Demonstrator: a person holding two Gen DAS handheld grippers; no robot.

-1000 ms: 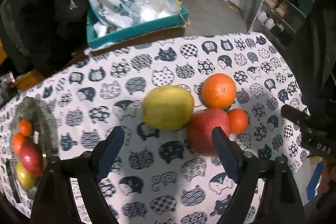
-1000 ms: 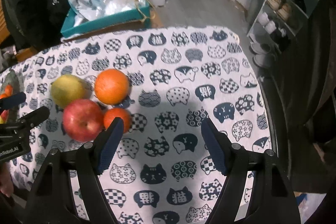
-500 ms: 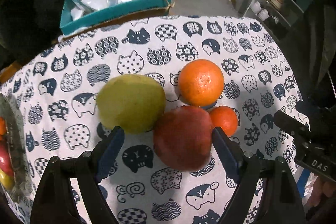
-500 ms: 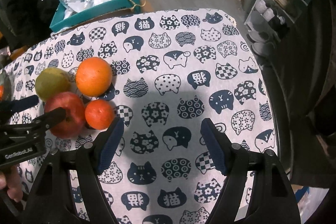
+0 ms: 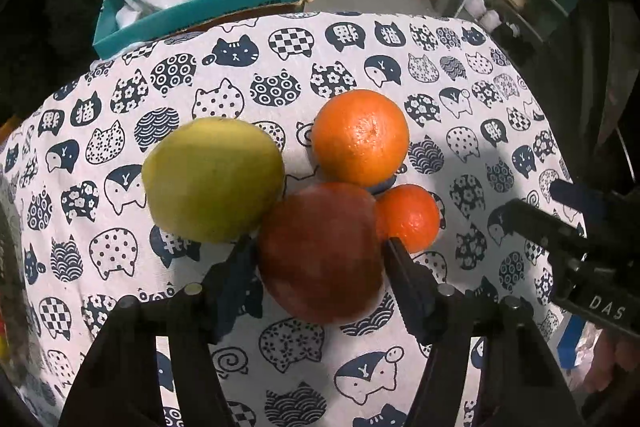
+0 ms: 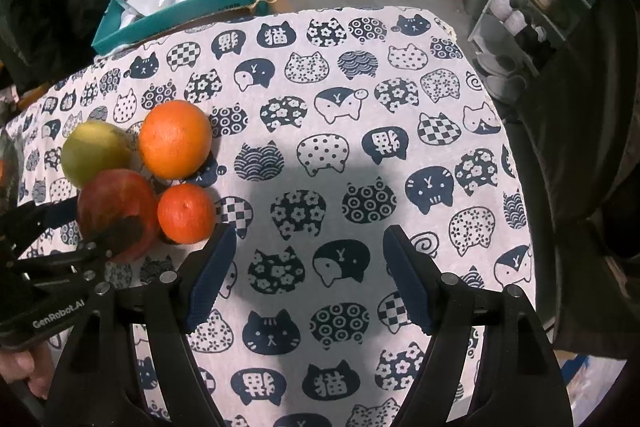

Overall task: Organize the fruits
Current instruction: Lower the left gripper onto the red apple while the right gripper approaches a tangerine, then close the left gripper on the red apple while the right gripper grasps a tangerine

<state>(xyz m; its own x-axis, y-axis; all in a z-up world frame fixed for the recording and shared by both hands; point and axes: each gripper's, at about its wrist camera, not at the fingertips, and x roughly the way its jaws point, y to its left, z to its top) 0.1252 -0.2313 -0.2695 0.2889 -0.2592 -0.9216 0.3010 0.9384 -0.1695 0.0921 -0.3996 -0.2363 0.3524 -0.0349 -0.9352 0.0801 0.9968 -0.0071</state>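
Note:
A red apple [image 5: 320, 251] lies on the cat-print tablecloth [image 5: 240, 75], touching a green-yellow pear [image 5: 214, 179], a large orange [image 5: 360, 137] and a small tangerine [image 5: 408, 217]. My left gripper [image 5: 318, 259] has a finger on each side of the apple, closed against it. In the right wrist view the same apple [image 6: 116, 211], pear [image 6: 94, 151], orange [image 6: 175, 139] and tangerine [image 6: 186, 213] sit at the left. My right gripper [image 6: 306, 275] is open and empty above bare cloth, to the right of the fruit.
A teal box [image 5: 200, 11] with plastic bags stands beyond the table's far edge. A shoe rack [image 6: 532, 7] stands at the right, past the table edge. The right gripper's body [image 5: 580, 247] shows at the right of the left wrist view.
My left gripper has moved forward to the fruit and its fingers have closed in around the red apple. My right gripper has shifted slightly and stays open.

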